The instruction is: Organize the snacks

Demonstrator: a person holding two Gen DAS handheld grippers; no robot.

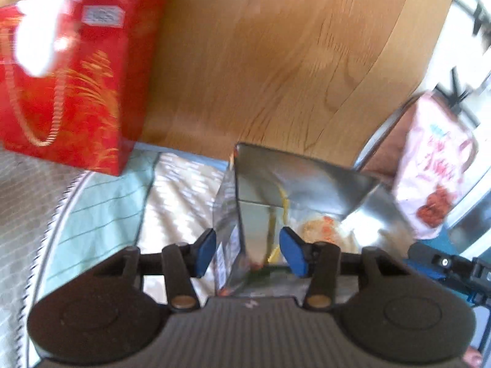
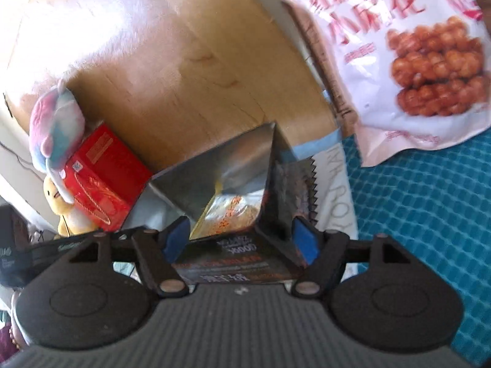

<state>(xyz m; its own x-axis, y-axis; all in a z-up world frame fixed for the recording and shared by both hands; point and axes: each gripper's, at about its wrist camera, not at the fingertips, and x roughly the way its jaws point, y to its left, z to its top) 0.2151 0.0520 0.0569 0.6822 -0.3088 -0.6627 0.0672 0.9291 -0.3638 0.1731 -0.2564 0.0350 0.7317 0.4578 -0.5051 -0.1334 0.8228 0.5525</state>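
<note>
An opened snack bag with a silver foil inside [image 1: 294, 184] stands with its mouth wide open; orange snack pieces lie at its bottom. My left gripper [image 1: 250, 251] straddles one edge of the bag, its blue pads apart on either side of the foil wall. In the right wrist view the same bag [image 2: 233, 165] sits between the fingers of my right gripper [image 2: 241, 240], which also stand apart around the bag's dark printed side. A pink-and-white bag of fried twists [image 2: 399, 58] lies at the upper right; it also shows in the left wrist view [image 1: 435, 165].
A red gift box [image 1: 73, 79] with a gold cord handle stands at the left on the wooden surface [image 1: 260, 61]. Plush toys [image 2: 58, 128] lean by the box [image 2: 101, 178]. A teal patterned cloth [image 2: 423, 214] covers the right side; pale bedding [image 1: 122, 208] lies at the left.
</note>
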